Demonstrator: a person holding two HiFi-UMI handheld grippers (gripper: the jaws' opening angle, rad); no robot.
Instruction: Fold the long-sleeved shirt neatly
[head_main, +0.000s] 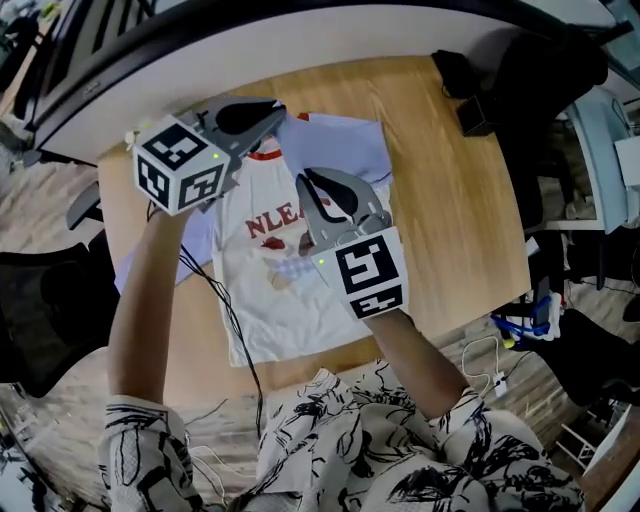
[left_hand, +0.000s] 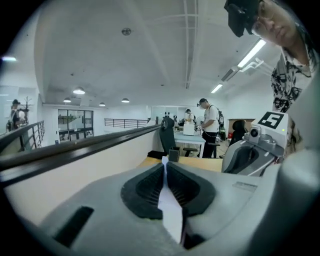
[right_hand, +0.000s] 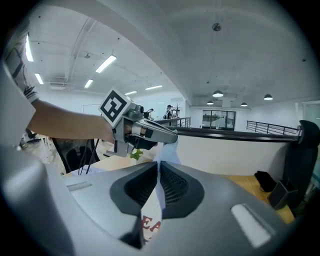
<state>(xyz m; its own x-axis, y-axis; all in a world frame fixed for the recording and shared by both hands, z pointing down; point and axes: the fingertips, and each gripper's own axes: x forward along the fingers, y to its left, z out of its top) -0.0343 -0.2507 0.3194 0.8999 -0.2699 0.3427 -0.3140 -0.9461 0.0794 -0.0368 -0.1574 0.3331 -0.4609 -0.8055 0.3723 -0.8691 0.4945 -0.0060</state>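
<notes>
Head view: one white long-sleeved shirt (head_main: 268, 295) with red chest lettering, red neck trim and pale lilac sleeves, lying front-up on a light wooden table (head_main: 450, 200), hem toward the near edge, neck toward the far edge. Left gripper (head_main: 278, 112), grey with black pads, at the shirt's far left by the neck; left gripper view shows its jaws pressed together on a thin fold of white cloth. Right gripper (head_main: 303, 178), same make, over the chest lettering; right gripper view shows its jaws pinching white cloth bearing red letters. Thin black cable (head_main: 228, 305) runs along the shirt's left side.
</notes>
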